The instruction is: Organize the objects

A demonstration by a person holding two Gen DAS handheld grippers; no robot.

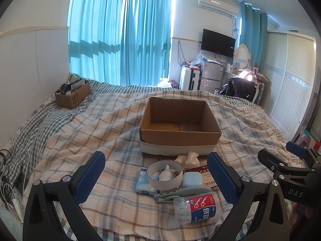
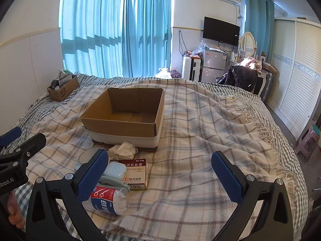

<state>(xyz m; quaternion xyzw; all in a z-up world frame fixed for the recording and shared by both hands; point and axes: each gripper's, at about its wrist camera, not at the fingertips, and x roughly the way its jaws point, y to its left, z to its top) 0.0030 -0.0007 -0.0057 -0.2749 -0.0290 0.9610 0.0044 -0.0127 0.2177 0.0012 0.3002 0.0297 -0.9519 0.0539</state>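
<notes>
An empty open cardboard box (image 1: pixel 181 140) (image 2: pixel 120 127) sits on the plaid blanket. In front of it lies a cluster: crumpled tissue (image 1: pixel 189 158) (image 2: pixel 122 150), a white tape ring (image 1: pixel 164 182) with a small white bottle (image 1: pixel 165 174) inside, a tissue pack (image 1: pixel 143 184), a pale blue earbud case (image 1: pixel 192 179) (image 2: pixel 115 170), a capsule box (image 2: pixel 136 173), a pale green clip (image 1: pixel 180 193), and a floss-pick jar (image 1: pixel 195 206) (image 2: pixel 109 199) on its side. My left gripper (image 1: pixel 156 177) is open above the cluster. My right gripper (image 2: pixel 160 174) is open, to the cluster's right.
A second cardboard box (image 1: pixel 72 95) (image 2: pixel 63 90) full of items stands at the far left of the bed. Cables (image 1: pixel 12 182) lie at the left edge. A wardrobe (image 2: pixel 297 76), a stool (image 2: pixel 308 140), a fridge and a TV are at the right.
</notes>
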